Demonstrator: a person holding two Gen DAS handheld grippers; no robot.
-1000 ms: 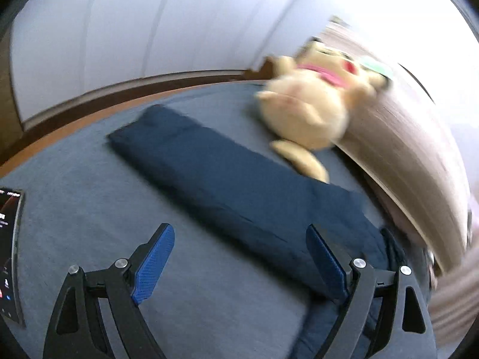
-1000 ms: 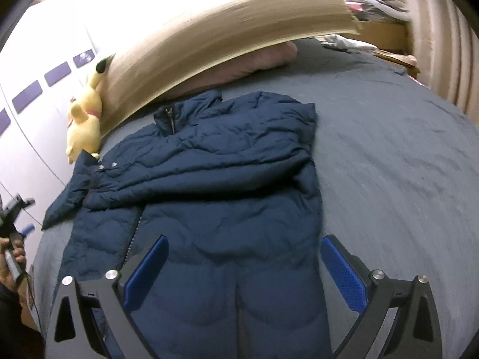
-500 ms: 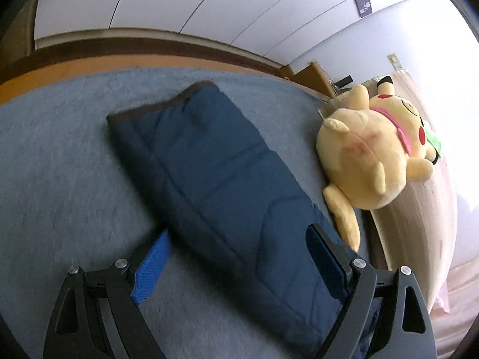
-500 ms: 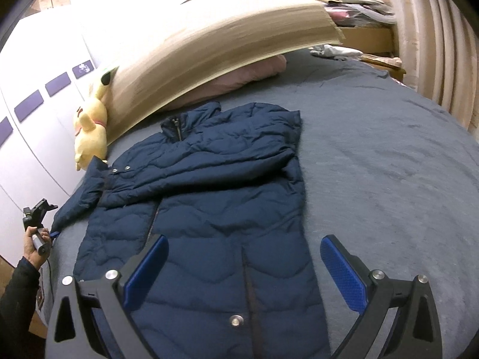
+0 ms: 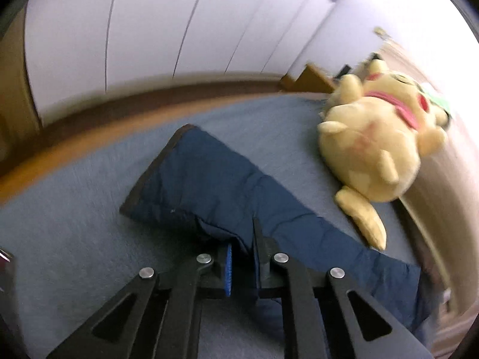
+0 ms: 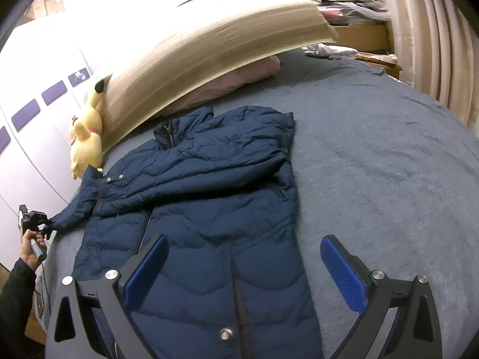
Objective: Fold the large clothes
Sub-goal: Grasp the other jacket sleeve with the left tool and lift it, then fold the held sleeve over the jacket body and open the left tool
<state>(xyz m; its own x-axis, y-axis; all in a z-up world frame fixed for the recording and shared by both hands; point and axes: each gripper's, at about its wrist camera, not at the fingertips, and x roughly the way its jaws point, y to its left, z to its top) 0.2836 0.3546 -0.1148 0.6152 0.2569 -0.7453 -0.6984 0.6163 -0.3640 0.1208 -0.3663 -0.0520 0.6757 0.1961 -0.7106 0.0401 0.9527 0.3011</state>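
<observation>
A navy quilted jacket [image 6: 209, 197] lies front-up on the grey bed [image 6: 389, 164], with one sleeve folded across its chest. Its other sleeve [image 5: 215, 185] stretches out toward the bed's edge. My left gripper [image 5: 242, 239] is shut on that sleeve partway along it, with fabric bunched between the blue pads. In the right wrist view the left gripper [image 6: 45, 224] shows at the far left, held by a person's hand [image 6: 30, 251]. My right gripper [image 6: 242, 257] hangs open above the jacket's lower front, nothing between its fingers.
A yellow plush toy [image 5: 377, 149] leans against the wooden headboard [image 6: 209, 48], close to the sleeve. A pink pillow [image 6: 245, 74] lies under the headboard. The bed's wooden frame edge [image 5: 89, 149] and white wardrobe doors [image 5: 149, 30] are beyond the sleeve. Curtains [image 6: 434, 30] hang at right.
My left gripper has moved in over the sleeve and shut on it, lifting a fold of fabric. The right gripper has drawn back slightly, so more of the jacket's lower front shows.
</observation>
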